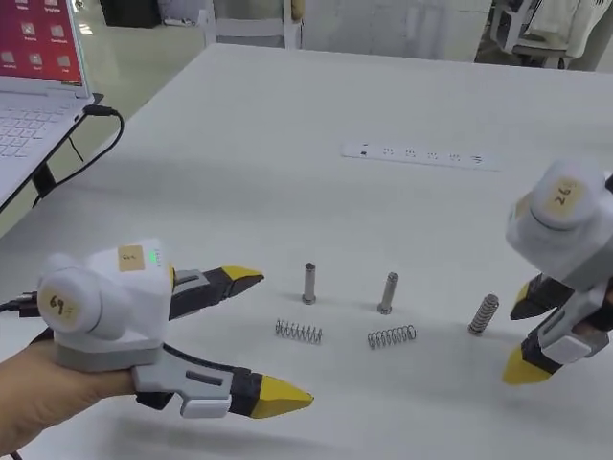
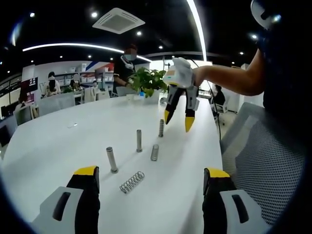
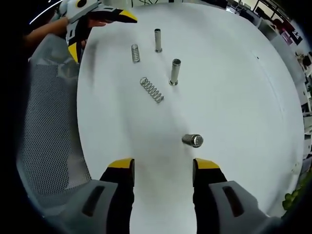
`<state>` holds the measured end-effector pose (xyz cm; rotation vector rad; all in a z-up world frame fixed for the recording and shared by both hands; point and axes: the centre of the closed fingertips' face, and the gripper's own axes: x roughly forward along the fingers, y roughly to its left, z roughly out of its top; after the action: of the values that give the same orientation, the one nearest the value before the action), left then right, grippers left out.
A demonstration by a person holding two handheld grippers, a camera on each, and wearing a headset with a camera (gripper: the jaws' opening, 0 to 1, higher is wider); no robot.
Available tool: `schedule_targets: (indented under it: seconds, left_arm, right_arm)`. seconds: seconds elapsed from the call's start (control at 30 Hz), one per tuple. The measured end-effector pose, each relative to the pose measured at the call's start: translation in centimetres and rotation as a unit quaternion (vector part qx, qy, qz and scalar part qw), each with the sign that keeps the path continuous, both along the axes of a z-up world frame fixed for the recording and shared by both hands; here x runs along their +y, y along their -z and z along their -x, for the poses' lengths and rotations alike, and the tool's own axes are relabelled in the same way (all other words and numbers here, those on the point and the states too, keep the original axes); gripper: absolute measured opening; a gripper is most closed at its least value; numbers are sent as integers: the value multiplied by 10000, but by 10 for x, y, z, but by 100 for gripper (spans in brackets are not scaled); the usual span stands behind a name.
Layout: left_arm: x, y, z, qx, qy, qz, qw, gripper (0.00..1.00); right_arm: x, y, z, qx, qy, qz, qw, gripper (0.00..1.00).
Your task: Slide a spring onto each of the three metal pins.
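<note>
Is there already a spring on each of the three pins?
No, in the head view only the right pin carries one; the left pin and the middle pin stand bare.

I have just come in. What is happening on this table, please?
A person works at a white table with a gripper in each hand. Three metal pins stand in a row. Seen from the head view, the right pin already wears a spring, while the left pin and middle pin are bare. The left spring and middle spring lie loose before them. The left claw and right claw are both open and empty.
</note>
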<state>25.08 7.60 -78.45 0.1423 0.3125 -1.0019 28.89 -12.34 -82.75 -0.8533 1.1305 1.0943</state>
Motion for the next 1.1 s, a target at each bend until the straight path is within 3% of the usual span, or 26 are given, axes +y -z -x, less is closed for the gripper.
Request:
schedule_targets:
  seconds: [0.6, 1.1]
  left_arm:
    - [0, -1, 1, -19, -2, -30, 10000, 84]
    - [3, -2, 2, -27, -22, -36, 10000, 84]
  right_arm:
    - [15, 0, 22, 182, -137, -87, 9997, 39]
    - [37, -4, 28, 228, -447, -159, 9986, 37]
